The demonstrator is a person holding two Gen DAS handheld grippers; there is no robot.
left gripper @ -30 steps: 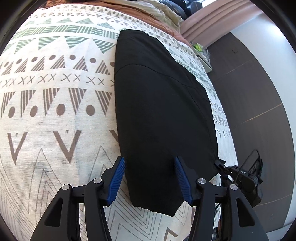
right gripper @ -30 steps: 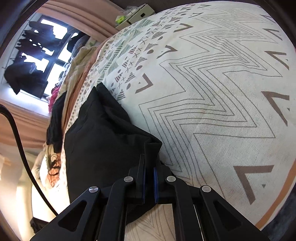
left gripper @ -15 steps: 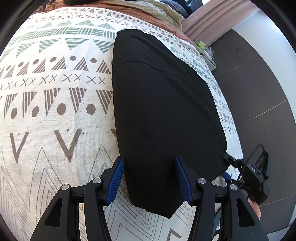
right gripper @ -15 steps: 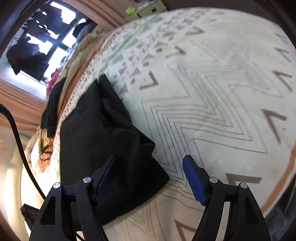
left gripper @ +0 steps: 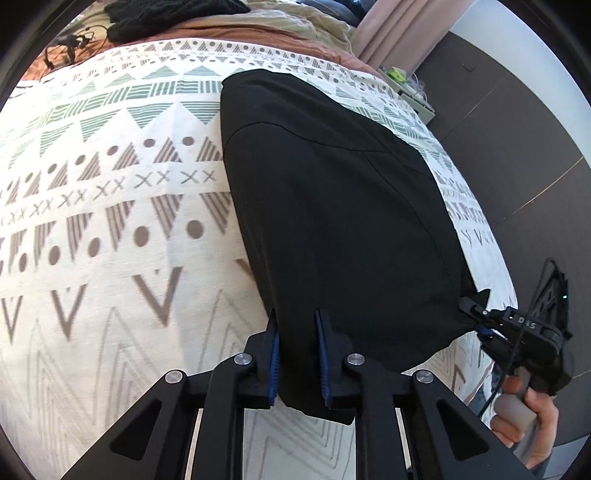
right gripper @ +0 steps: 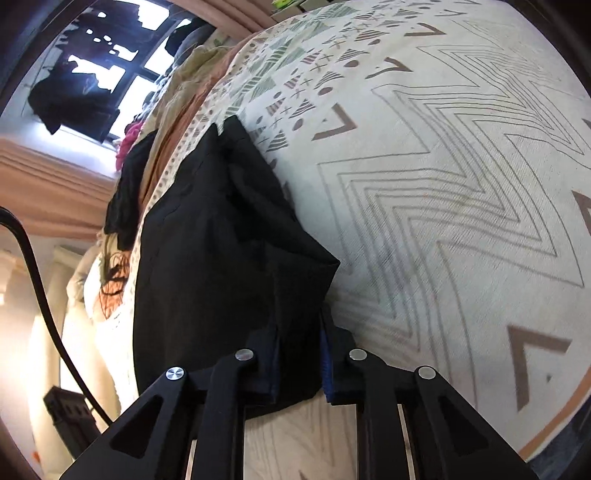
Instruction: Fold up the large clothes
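Observation:
A black garment [left gripper: 332, 206] lies folded lengthwise on the patterned bedspread [left gripper: 103, 206]. My left gripper [left gripper: 297, 354] is shut on its near hem, the blue pads pinching the cloth. My right gripper [right gripper: 299, 354] is shut on the garment's [right gripper: 221, 258] near corner, with the cloth bunched between its pads. The right gripper also shows in the left wrist view [left gripper: 517, 332], at the garment's right corner, held by a hand.
A pile of dark clothes [left gripper: 166, 14] and brown bedding [left gripper: 258, 33] lies at the far end of the bed. A small shelf with items [left gripper: 410, 92] stands at the bed's far right edge. A window with hanging clothes [right gripper: 92, 81] is beyond.
Both grippers have closed on the garment's near edge. The left was open a second ago. The right opened half a second ago, then shut again on the corner.

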